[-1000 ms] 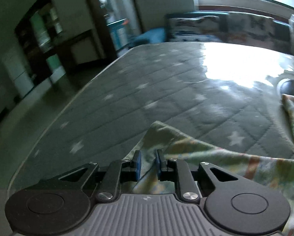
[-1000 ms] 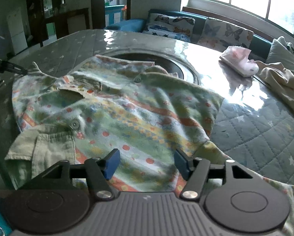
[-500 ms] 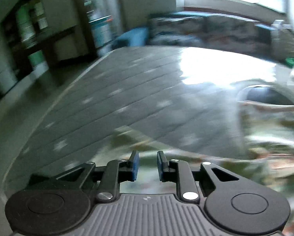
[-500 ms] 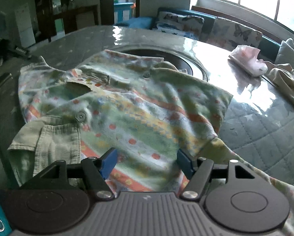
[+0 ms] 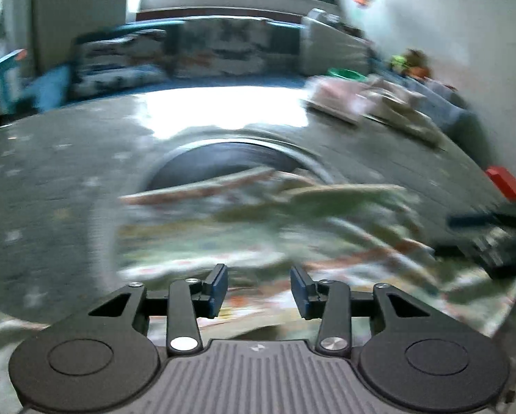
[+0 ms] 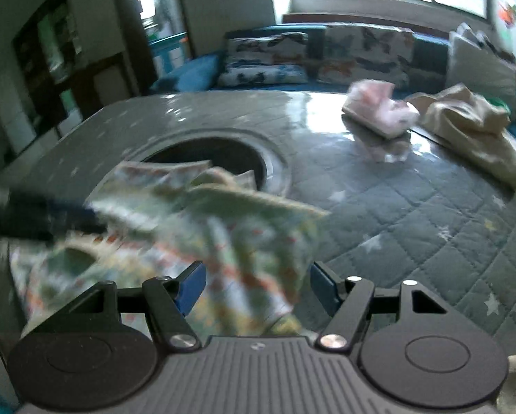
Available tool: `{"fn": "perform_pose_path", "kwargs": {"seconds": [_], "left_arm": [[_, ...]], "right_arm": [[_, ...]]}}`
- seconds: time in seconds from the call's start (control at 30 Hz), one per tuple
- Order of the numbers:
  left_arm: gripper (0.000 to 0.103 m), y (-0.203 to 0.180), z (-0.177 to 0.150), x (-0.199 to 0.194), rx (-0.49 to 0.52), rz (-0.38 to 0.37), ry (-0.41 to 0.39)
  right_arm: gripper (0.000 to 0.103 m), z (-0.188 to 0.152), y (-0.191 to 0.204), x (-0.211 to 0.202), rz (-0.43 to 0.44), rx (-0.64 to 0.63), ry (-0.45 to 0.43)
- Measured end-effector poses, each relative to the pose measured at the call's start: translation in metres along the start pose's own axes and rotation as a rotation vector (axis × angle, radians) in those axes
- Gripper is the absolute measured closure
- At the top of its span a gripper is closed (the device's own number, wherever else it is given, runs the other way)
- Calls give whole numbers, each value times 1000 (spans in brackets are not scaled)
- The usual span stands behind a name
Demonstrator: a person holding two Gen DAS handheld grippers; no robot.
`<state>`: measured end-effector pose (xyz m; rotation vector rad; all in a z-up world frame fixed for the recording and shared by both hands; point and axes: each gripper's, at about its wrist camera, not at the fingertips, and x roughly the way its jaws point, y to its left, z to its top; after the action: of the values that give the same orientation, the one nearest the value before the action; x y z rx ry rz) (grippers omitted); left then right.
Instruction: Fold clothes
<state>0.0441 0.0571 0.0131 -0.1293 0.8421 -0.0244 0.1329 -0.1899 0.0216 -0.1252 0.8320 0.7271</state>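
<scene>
On the quilted grey table (image 6: pixel 413 214), the patterned shirt (image 6: pixel 223 234) lies bunched beside the dark round recess (image 6: pixel 206 158), motion-blurred. Left gripper (image 5: pixel 259 288): fingers parted, gripping nothing, over the shirt. Right gripper (image 6: pixel 258 284): fingers wide apart, empty, cloth between and beneath them. Pink garment (image 6: pixel 382 107) and beige garment (image 6: pixel 471 120) sit well apart.

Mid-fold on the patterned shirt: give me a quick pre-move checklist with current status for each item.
1. Left hand-held gripper free of cloth: ok, jaws open, nothing between them.
2. Right hand-held gripper ready to grasp: ok, jaws open over the patterned shirt.
3. Shirt lying flat: cannot tell, both views are motion-blurred.
4. Shirt clear of the round dark opening in the table: not ok, its far edge overlaps the opening.
5. Pink garment and beige garment apart from the shirt: ok.
</scene>
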Motion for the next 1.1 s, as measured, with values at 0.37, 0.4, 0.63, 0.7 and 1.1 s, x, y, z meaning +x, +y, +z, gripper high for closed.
{"fn": "perform_pose_path", "kwargs": {"seconds": [0.37,0.4,0.63,0.7,1.1], "left_arm": [[53,-23,-6,36,63,-107,102],[51,-23,-6,37,65,-111,103],[42,-25,-4,38,106,-136,106],[39,-26,-5,38,116,-141,106],[40,10,18,24,14,-112,50]], "right_arm": [[34,20,-58,58,110,270,72],[34,21,-60,61,125,278,70],[34,30,-75,74,305,398,51],[34,32,-75,75,352,410,31],[34,31,-6,56,515,59,16]]}}
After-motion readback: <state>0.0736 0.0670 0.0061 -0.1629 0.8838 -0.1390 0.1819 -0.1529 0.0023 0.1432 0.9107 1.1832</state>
